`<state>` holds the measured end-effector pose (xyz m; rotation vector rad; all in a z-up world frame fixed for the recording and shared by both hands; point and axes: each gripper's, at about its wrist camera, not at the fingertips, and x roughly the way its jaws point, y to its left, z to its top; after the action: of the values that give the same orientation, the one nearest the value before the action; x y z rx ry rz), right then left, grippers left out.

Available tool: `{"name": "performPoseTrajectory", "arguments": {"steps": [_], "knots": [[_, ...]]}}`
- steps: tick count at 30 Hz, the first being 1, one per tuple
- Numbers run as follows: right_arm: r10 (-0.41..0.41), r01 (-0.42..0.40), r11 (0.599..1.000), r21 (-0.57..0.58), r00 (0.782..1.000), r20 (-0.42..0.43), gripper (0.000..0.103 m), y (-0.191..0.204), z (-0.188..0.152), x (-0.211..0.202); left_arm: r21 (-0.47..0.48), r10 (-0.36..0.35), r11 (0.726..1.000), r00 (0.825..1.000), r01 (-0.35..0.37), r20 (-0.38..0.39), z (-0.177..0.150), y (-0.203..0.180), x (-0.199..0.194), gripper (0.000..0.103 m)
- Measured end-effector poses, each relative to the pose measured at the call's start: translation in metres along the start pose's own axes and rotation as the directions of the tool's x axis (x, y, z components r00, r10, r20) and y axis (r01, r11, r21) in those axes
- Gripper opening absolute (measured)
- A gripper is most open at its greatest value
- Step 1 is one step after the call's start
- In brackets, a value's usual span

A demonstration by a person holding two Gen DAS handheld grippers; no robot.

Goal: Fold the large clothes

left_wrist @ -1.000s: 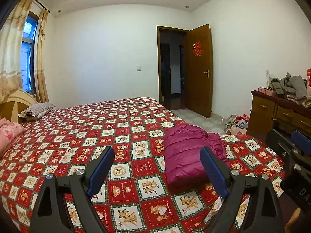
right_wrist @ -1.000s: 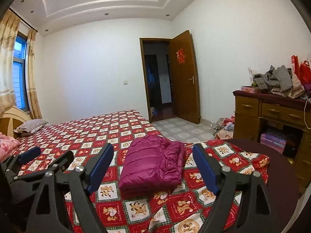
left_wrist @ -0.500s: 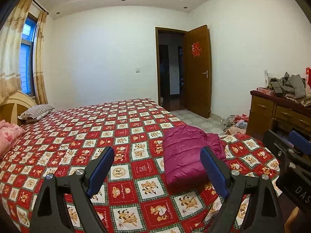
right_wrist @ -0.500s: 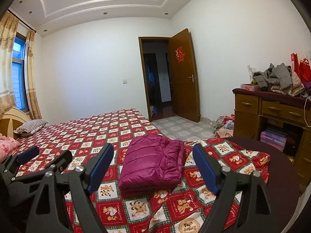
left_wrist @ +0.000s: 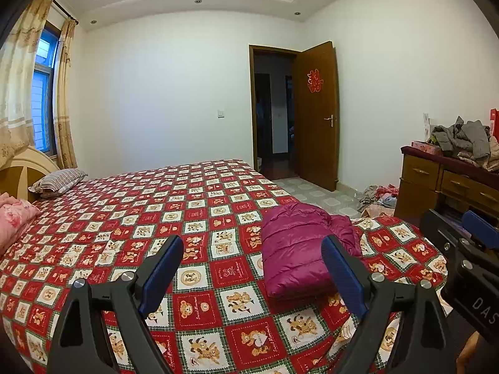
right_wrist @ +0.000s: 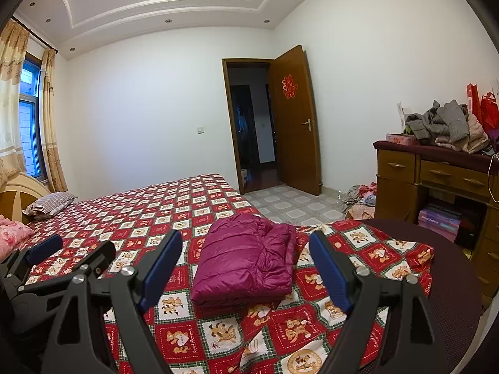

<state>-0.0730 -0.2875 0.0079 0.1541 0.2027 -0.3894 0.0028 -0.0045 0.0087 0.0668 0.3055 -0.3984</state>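
A magenta padded jacket [left_wrist: 296, 249] lies folded into a compact rectangle on the red bear-patterned bedspread [left_wrist: 156, 218], near the bed's foot corner. It also shows in the right wrist view [right_wrist: 246, 261]. My left gripper [left_wrist: 252, 265] is open and empty, held above the bed, short of the jacket. My right gripper [right_wrist: 246, 258] is open and empty, also held back from the jacket. The right gripper shows at the right edge of the left wrist view [left_wrist: 467, 249]. The left gripper shows at the left edge of the right wrist view [right_wrist: 46, 249].
A wooden dresser [right_wrist: 436, 180] with a heap of clothes [right_wrist: 446, 127] stands at the right. More clothes lie on the tiled floor [right_wrist: 361, 196]. An open door [right_wrist: 293, 118] is at the back. Pillows [left_wrist: 59, 180] lie by the headboard.
Both grippers have tilted slightly upward and drawn back a little; the jacket sits a bit lower in view. The jacket has not moved.
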Motion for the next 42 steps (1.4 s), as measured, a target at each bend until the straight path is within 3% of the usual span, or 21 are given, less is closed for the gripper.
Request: {"name": "performPoseTrajectory", "arguments": {"steps": [36, 42], "knots": [[-0.013, 0.013, 1.000, 0.006, 1.000, 0.013, 0.086, 0.0029, 0.0023, -0.0050, -0.004, -0.031, 1.000, 0.999, 0.031, -0.014, 0.0027, 0.0019, 0.0039, 0.091], [-0.015, 0.015, 1.000, 0.009, 1.000, 0.012, 0.088, 0.0028, 0.0024, -0.0051, 0.017, -0.019, 1.000, 1.000, 0.019, 0.015, 0.0021, -0.0008, 0.0004, 0.091]]}}
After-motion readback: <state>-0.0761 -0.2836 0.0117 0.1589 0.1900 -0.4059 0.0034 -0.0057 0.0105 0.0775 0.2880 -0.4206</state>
